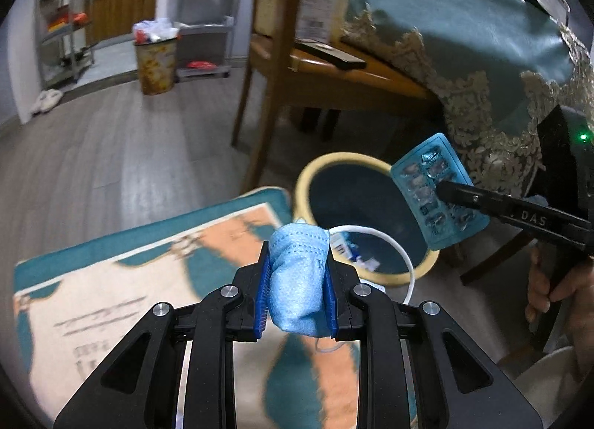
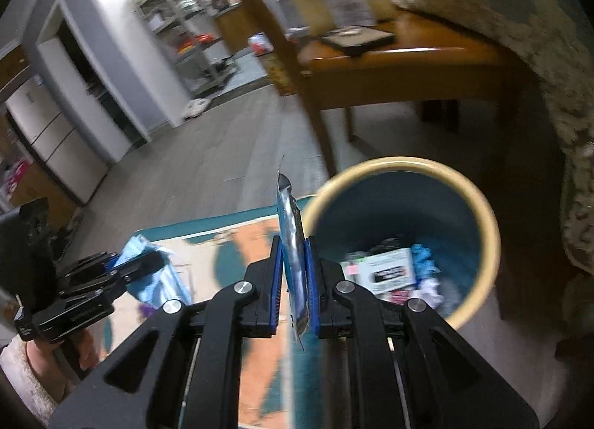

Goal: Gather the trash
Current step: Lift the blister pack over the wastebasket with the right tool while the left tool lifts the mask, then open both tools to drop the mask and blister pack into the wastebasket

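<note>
1. Where the grey wood floor [image 1: 92, 154] meets the table's draped teal cloth [image 1: 464, 39], a patterned teal and orange mat [image 1: 156, 269] lies on the floor with a round trash bin [image 2: 482, 206] just beside its far corner.
2. The bin has a cream rim and a dark blue inside, and it holds a printed carton [image 2: 389, 273] and other crumpled scraps.
3. The left gripper [image 1: 297, 273] is clamped on a bunched blue face mask [image 1: 297, 280], held over the mat close to the bin's rim; the mask's white ear loop [image 1: 401, 254] hangs out over the bin's mouth.
4. The right gripper [image 2: 295, 276] is closed on an emptied blue pill blister pack [image 1: 427, 176], held edge-on just left of the bin's rim.
</note>
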Demonstrator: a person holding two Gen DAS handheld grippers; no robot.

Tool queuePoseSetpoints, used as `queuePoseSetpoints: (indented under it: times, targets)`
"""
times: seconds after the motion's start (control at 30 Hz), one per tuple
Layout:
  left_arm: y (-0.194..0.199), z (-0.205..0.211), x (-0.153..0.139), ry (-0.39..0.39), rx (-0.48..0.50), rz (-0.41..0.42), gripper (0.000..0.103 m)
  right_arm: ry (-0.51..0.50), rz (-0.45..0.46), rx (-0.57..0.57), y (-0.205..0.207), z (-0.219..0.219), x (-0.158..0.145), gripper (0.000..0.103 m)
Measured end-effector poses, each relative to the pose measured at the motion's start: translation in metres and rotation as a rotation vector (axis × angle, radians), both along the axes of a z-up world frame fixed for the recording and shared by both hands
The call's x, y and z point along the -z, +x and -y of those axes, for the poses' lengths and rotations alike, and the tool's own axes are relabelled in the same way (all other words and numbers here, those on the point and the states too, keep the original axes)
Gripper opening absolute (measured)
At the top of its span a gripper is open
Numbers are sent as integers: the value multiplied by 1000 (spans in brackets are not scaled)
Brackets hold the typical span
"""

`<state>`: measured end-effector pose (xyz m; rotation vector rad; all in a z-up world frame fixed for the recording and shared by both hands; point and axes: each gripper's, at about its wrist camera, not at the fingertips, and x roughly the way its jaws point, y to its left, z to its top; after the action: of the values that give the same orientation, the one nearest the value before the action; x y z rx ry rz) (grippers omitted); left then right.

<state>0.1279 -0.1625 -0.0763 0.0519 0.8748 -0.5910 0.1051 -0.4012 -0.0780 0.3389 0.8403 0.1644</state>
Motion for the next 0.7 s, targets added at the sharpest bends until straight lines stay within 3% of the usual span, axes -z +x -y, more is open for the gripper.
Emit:
queuePoseSetpoints:
  times: [0.33,0.7]
  targets:
    - [17,59,41,16,76,-57,26,-14,-103,178,8,80,44,11]
    - [36,91,51,-24,75,-49,26,26,-132,232,8,96,59,11]
